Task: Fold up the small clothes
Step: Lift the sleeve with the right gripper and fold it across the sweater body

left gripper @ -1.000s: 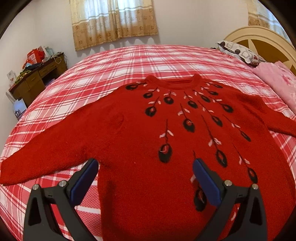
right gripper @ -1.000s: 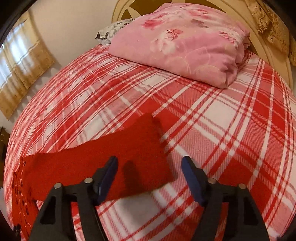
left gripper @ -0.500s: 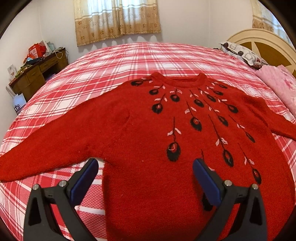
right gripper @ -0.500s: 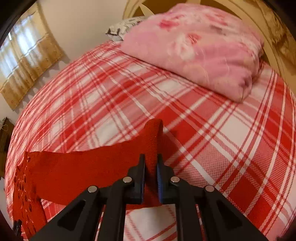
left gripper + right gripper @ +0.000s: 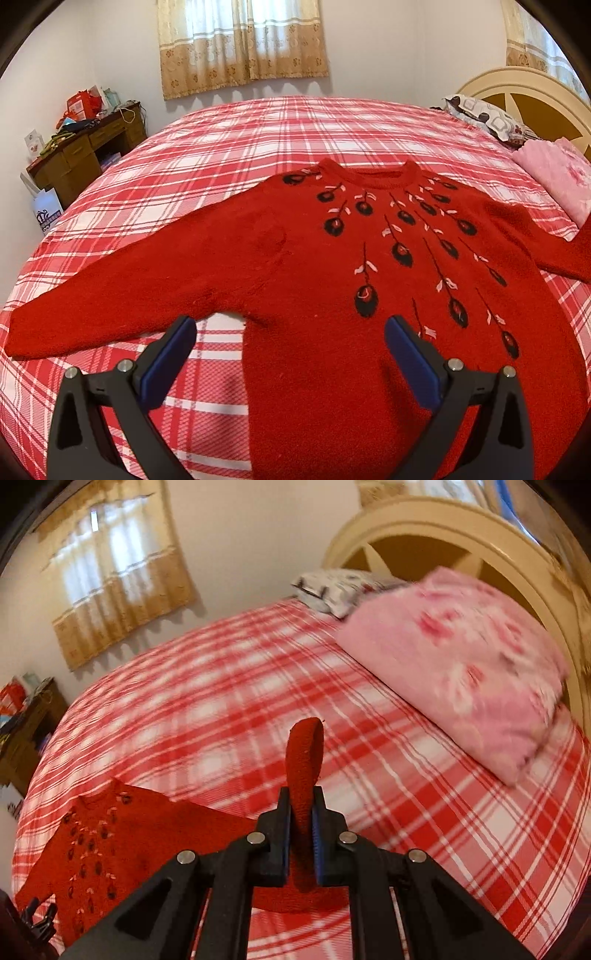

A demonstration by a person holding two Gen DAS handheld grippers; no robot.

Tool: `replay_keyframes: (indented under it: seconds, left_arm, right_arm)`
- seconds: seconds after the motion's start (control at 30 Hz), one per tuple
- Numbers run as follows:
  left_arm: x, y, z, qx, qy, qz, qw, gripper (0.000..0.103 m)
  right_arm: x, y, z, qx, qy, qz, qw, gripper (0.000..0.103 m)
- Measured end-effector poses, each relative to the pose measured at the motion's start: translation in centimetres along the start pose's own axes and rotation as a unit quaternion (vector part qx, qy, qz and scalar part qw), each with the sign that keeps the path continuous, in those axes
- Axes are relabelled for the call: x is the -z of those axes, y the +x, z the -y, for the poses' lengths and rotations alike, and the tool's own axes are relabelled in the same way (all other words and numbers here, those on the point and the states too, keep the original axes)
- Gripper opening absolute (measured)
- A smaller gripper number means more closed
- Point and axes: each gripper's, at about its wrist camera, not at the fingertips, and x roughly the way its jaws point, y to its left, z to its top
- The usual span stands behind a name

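Note:
A red sweater (image 5: pixel 314 280) with black and white bud patterns lies face up on the plaid bed (image 5: pixel 258 133), neck away from me. My left gripper (image 5: pixel 291 354) is open and empty, hovering above the sweater's left side near the armpit. Its left sleeve (image 5: pixel 92 306) lies spread out flat. My right gripper (image 5: pixel 300 830) is shut on the cuff of the right sleeve (image 5: pixel 304 753) and holds it lifted off the bed. The sweater's body (image 5: pixel 96 845) shows at the lower left of the right wrist view.
A pink folded quilt (image 5: pixel 461 664) and a patterned pillow (image 5: pixel 332 590) lie by the round headboard (image 5: pixel 443 528). A wooden desk (image 5: pixel 85 147) with clutter and a white bag (image 5: pixel 46 214) stand left of the bed. Curtains (image 5: pixel 240 40) hang on the far wall.
My right gripper closed on the right sleeve cuff and lifted it off the bed. My left gripper stayed open and drew back and left along the sweater.

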Motion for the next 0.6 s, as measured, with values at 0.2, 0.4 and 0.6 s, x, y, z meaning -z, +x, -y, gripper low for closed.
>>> replay_keyframes:
  seconds: [0.2,0.4,0.6]
  left_arm:
    - [0.0,-0.5,-1.1,-0.006,-0.008,0.007,0.9999,0.103]
    - [0.2,-1.0,-2.3,-0.005,-0.023,0.011,0.9997,0.103]
    - [0.6,-1.2,-2.9,-0.001,-0.028,0.012,0.9995,0.103]
  right_arm:
    - [-1.8,-2.4,-5.5,-0.028,-0.046,0.029,0.998,0.009]
    - [-3.3,-5.3,-11.4,-0.06,-0.093,0.058,0.992,0.009]
    - [-4.0,-7.4,-17.7,-0.089,-0.143,0.078,0.983,0.009]
